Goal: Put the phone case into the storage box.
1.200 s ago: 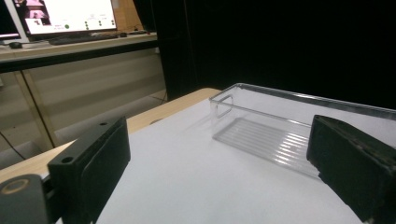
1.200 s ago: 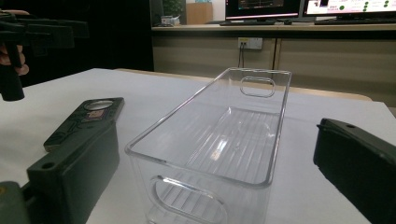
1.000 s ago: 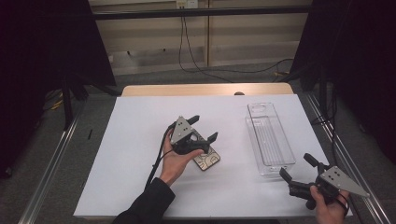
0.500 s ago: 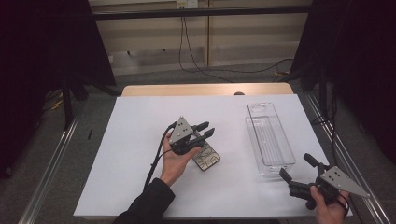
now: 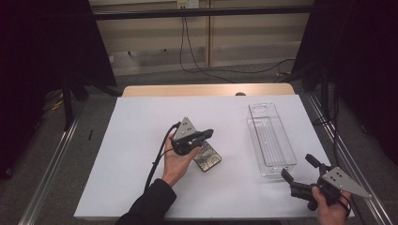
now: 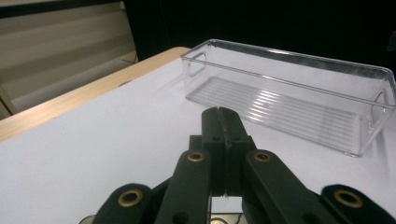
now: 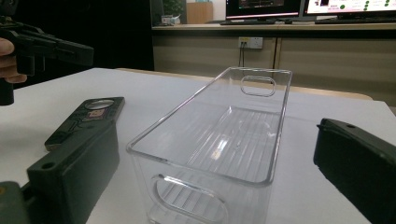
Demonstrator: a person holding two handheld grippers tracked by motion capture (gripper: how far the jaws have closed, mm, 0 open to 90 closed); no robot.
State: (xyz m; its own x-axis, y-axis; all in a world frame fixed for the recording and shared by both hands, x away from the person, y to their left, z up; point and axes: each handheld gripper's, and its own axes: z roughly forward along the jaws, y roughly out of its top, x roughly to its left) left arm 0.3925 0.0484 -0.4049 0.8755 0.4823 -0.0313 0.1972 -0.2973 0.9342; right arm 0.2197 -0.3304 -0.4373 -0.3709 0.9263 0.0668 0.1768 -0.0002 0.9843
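- The left tool (image 5: 204,135) hovers over the middle of the white counter (image 5: 136,126) in the high view, its tip pointing toward 3 o'clock.
- Its jaws have just been closing and now meet flat against each other in the left gripper view (image 6: 223,133), with nothing between them.
- A hand (image 5: 177,161) holds this tool from below, a dark sleeve (image 5: 150,204) runs off toward 6 o'clock, and a black cable (image 5: 157,157) trails down beside the wrist.
- A small dark plate (image 5: 208,158) with pale markings lies flat on the counter just below the tool tip, at about 5 o'clock from it; the tool is above it and not gripping it.
- In the right gripper view the plate (image 7: 86,119) lies at 9 o'clock of the bin, apart from it, and the left tool (image 7: 70,51) hangs above and beyond it.
- A clear bin (image 5: 271,136) stands upright at 3 o'clock of the plate, its long side running from 12 to 6 o'clock, with nothing in it.
- The bin (image 6: 289,93) has a ribbed floor and a cut-out grip at each short end.
- The right tool (image 5: 299,171) sits at the 5 o'clock corner of the counter, just short of the bin's near end, held by a hand (image 5: 328,206).
- Its jaws stand wide apart, one on each side of the bin's near end (image 7: 205,186) in its own view, touching nothing.
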